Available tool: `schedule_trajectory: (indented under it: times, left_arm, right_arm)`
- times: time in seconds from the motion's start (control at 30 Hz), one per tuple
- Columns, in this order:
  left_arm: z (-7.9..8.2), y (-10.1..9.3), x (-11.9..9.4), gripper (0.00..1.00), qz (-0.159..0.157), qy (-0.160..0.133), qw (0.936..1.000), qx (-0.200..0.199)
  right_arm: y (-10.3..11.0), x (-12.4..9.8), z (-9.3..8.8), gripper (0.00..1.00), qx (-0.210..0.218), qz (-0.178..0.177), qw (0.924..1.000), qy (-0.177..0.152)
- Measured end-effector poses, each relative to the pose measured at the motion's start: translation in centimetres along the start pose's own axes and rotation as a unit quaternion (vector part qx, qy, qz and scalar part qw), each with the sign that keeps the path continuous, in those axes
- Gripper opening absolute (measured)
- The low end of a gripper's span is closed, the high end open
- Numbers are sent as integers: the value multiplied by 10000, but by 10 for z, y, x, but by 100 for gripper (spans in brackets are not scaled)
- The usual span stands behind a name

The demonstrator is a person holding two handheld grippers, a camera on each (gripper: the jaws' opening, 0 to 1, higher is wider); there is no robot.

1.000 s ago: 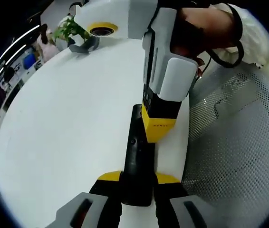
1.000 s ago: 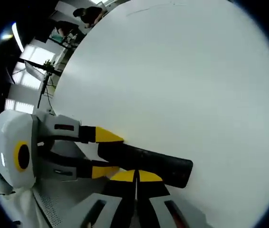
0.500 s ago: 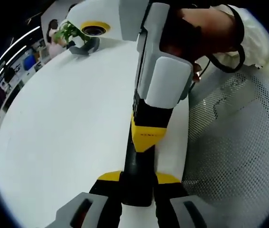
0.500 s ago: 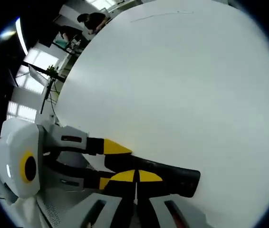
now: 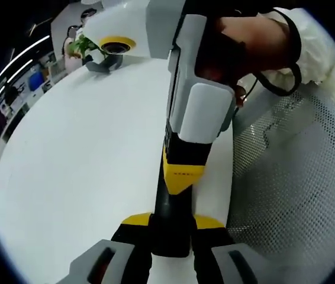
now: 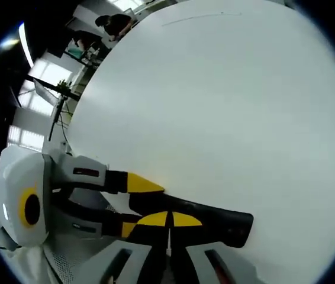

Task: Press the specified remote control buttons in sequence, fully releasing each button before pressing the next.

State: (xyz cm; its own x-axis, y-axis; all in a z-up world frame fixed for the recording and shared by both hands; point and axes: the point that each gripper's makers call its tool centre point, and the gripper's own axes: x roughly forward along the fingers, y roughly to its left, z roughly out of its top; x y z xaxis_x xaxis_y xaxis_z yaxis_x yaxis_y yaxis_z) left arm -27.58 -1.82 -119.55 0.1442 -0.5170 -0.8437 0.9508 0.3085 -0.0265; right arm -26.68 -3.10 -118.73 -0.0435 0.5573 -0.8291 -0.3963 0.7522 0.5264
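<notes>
left gripper view: a potted plant (image 5: 83, 44) stands at the far left of the white tabletop (image 5: 84, 154). the left hand-held gripper (image 5: 171, 228) clamps the near end of the black remote control (image 5: 170, 222), which lies lengthwise on the tabletop near its right edge. the right hand-held gripper (image 5: 182, 174), held by a hand (image 5: 244, 44), has its yellow tips touching the remote's top face. right gripper view: the right hand-held gripper's jaws are together over the remote. a mesh chair (image 5: 292, 177) stands right of the tabletop.
</notes>
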Motion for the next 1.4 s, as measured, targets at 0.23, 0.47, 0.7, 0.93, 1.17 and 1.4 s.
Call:
schedule_trajectory:
  times: [0.23, 0.47, 0.7, 0.93, 1.17, 1.4]
  left_arm:
    - [0, 0, 0, 24, -1, 13, 10000, -21]
    - [0, 0, 0, 24, -11, -22, 10000, -88]
    - [0, 0, 0, 24, -13, -17, 9999, -99]
    - [0, 1, 0, 24, 2, -58, 9999, -121]
    - [0, 0, 0, 24, 22, -28, 9999, -103]
    - [0, -1, 0, 24, 40, 72, 10000, -3]
  right_arm:
    - [2, -1, -1, 0, 64, 30, 10000, -4]
    - [1, -2, -2, 0, 173, 134, 9997, -71]
    - [13, 4, -1, 0, 88, 361, 9993, -88]
    - [16, 9, 1, 0, -238, 104, 9997, 24]
    - [11, 10, 3, 0, -75, 195, 9998, -73]
    - [13, 10, 3, 0, -86, 134, 9997, -201]
